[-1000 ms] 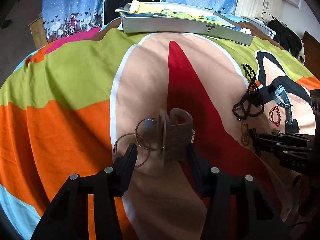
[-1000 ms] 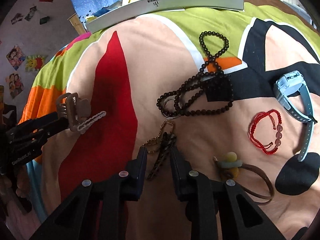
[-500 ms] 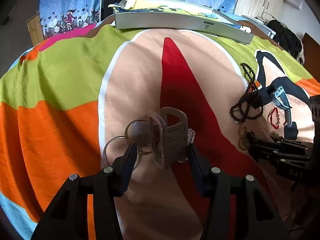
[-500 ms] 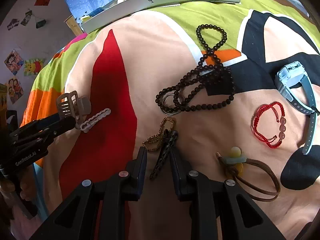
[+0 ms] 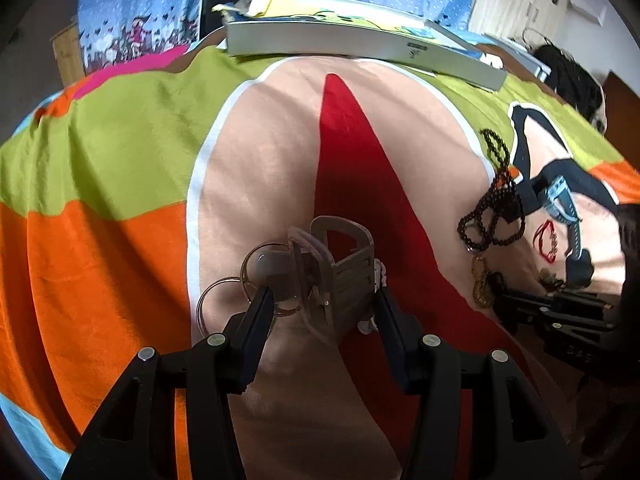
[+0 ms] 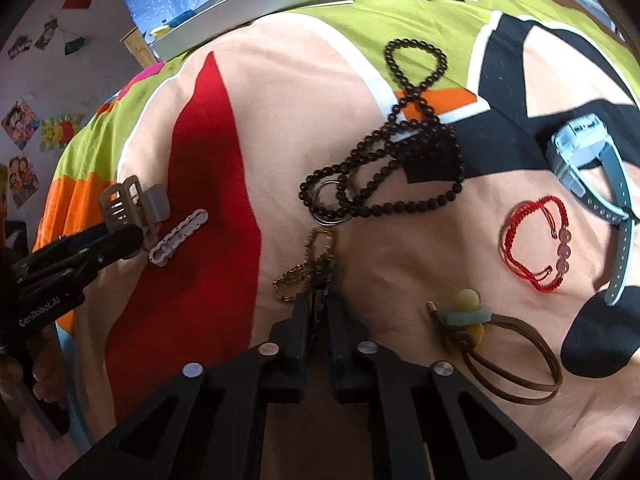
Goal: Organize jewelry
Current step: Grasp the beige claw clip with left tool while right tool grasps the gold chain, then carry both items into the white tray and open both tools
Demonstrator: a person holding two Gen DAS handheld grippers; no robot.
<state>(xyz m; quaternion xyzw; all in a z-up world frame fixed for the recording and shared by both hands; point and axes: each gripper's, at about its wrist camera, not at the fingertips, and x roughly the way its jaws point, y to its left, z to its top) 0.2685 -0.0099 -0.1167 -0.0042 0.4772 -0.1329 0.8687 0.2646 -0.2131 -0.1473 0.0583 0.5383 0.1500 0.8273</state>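
Right gripper [image 6: 319, 300] now closed on chain [image 6: 308, 264], bright blanket [image 6: 280, 120].

Your right gripper [image 6: 320, 300] pinched nearly closed on gold chain [image 6: 308, 264], on peach patch of blanket [image 6: 280, 100]. Your left gripper [image 6: 120, 240] at frame left, touching hair claw [image 6: 128, 200]; white clip [image 6: 178, 236] just beside. Bead necklace [image 6: 400, 160] above chain. Red bracelet [image 6: 532, 240], watch [image 6: 592, 160], brown cord [image 6: 512, 352] at right.
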